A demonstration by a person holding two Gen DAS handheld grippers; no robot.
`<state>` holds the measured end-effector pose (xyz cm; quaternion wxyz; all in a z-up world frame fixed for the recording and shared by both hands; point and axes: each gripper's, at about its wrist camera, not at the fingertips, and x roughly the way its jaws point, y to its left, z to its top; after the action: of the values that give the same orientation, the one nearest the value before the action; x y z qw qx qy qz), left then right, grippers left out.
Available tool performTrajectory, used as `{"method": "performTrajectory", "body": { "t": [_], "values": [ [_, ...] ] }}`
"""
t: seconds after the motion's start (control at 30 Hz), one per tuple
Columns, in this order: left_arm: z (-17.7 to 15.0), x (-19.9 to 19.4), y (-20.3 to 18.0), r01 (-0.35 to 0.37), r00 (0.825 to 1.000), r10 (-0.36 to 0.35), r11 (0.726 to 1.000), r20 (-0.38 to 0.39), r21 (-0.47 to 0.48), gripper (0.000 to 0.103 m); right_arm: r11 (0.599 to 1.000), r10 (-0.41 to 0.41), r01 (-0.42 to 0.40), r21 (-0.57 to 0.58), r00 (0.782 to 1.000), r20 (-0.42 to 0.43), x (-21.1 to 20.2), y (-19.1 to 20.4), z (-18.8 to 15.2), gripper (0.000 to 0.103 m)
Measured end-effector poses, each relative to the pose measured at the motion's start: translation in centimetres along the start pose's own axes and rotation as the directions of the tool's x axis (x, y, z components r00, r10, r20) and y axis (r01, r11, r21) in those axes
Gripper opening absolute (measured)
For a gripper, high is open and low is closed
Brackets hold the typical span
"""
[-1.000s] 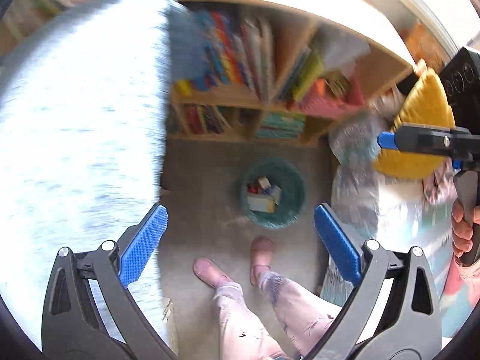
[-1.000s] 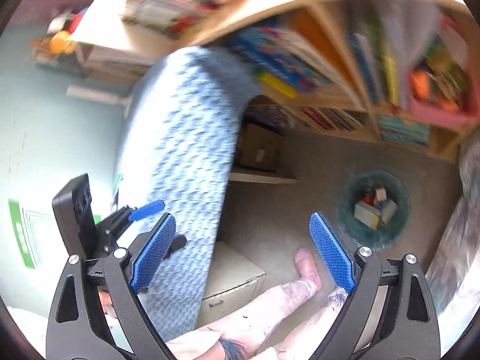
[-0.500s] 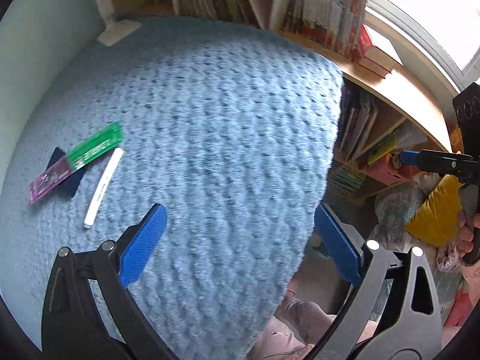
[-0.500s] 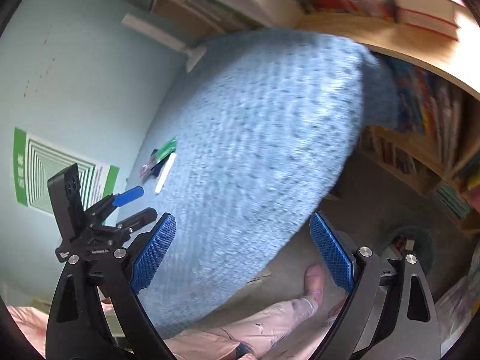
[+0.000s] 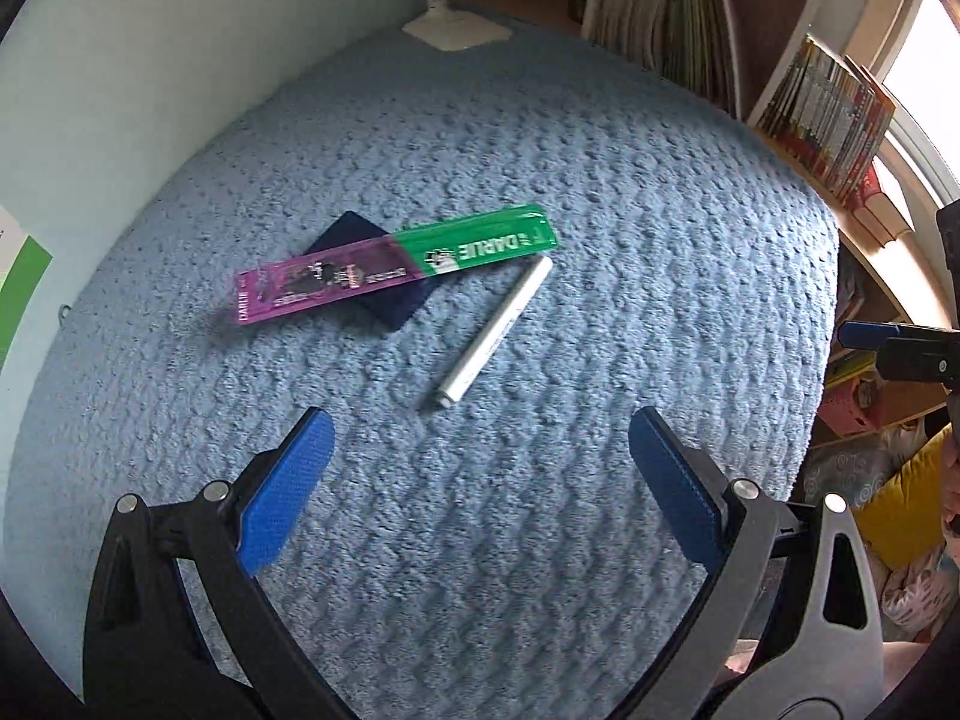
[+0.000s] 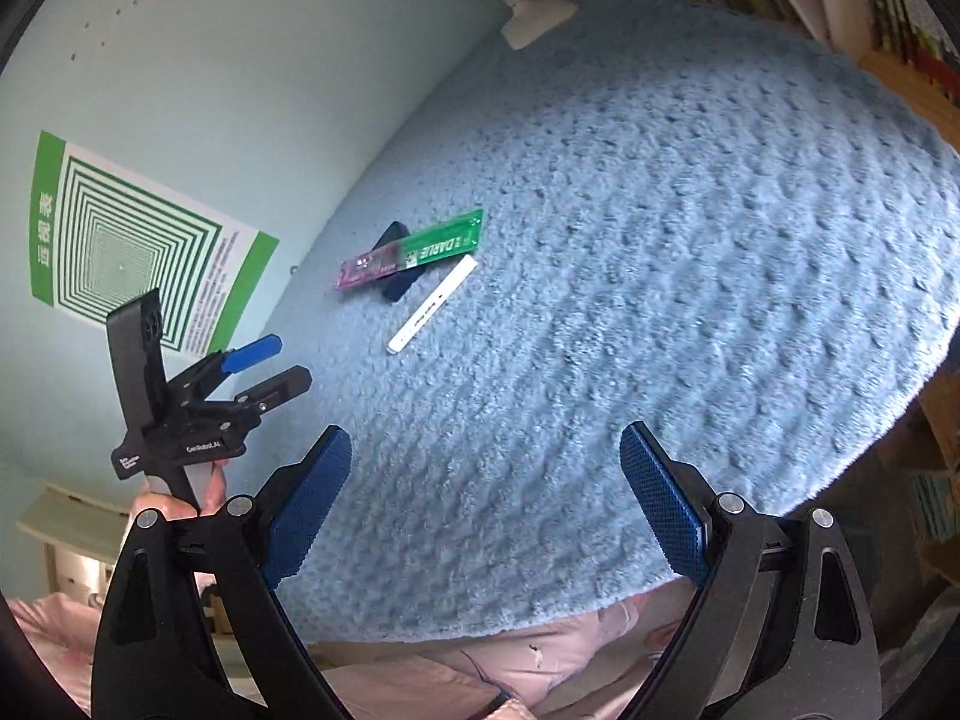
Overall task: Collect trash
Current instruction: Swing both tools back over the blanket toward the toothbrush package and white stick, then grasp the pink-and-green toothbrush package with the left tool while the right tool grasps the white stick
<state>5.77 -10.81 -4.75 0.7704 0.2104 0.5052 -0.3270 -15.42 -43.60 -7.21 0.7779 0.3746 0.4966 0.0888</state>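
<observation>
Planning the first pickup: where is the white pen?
In the left wrist view the white pen lies mid-blanket, just right of the green-purple wrapper, ahead of the open left gripper.

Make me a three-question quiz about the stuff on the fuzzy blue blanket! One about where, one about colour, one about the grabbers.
1. Where does the white stick lie?
A. under the wrapper
B. beside the wrapper, on the blanket
C. in a gripper

2. What colours is the wrapper?
A. red and yellow
B. all white
C. purple and green

3. How is the left gripper?
A. open, empty
B. shut on the stick
C. shut on the wrapper

Answers: 1 B, it rests on the blanket just right of the wrapper. 2 C, one half each. 3 A, its fingers stand wide apart above the blanket.
</observation>
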Motion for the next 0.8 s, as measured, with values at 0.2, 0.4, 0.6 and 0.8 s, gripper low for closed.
{"method": "performTrajectory", "body": {
  "t": [0.2, 0.4, 0.6, 0.8],
  "values": [
    [1.4, -0.2, 3.8, -0.02, 1.0, 0.019, 0.999, 0.019, 0.036, 0.096, 1.0, -0.023, 0.022, -0.014, 0.999, -0.043, 3.8, 2.9, 1.8, 0.09],
    [3.8, 2.3, 6.7, 0.005, 1.0, -0.004, 0.989, -0.012, 0.145, 0.096, 0.994, -0.082, 0.082, 0.071, 0.997, -0.003, 6.8, 5.2, 2.8, 0.09],
    [6.0, 5.4, 8.4, 0.045, 0.998, -0.031, 0.959, -0.055, 0.281, 0.096, 0.965, -0.153, 0.135, 0.223, 0.986, 0.064, 9.3, 5.8, 3.3, 0.09],
    [7.6, 8.5, 9.7, 0.082, 0.994, -0.049, 0.926, -0.099, 0.368, 0.096, 0.93, -0.228, 0.2, 0.307, 0.972, 0.057, 12.1, 5.7, 3.8, 0.09]
  ]
}}
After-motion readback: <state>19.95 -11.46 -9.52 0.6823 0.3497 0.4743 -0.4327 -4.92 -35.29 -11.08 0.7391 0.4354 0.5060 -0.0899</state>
